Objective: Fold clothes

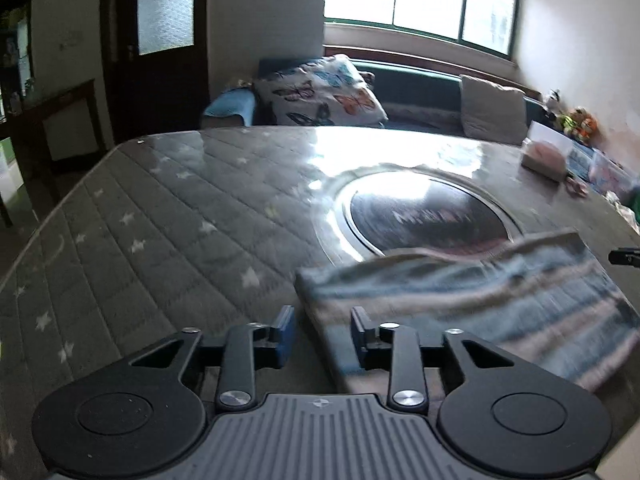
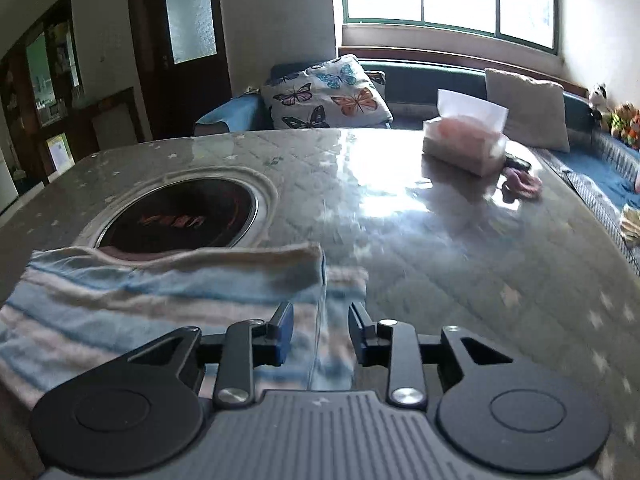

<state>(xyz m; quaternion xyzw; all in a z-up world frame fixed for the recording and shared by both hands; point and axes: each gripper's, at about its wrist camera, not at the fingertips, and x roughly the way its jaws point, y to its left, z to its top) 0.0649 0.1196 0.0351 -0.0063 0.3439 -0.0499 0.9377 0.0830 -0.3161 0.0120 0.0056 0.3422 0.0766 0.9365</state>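
Left claw [image 1: 322, 334]: released, jaws apart over the near left edge of the garment, gripping nothing.
Right claw [image 2: 320, 330]: released, jaws apart above the garment's near right corner.
Garment [image 2: 160, 300]: blue, white and pink stripes, lying folded on the desk [image 2: 440, 260], far edge overlapping the hob.
Hob [image 2: 180, 216]: round, dark, sunk into the desk.
Tissue box [image 2: 464, 146]: far right, a white tissue sticking up from it.
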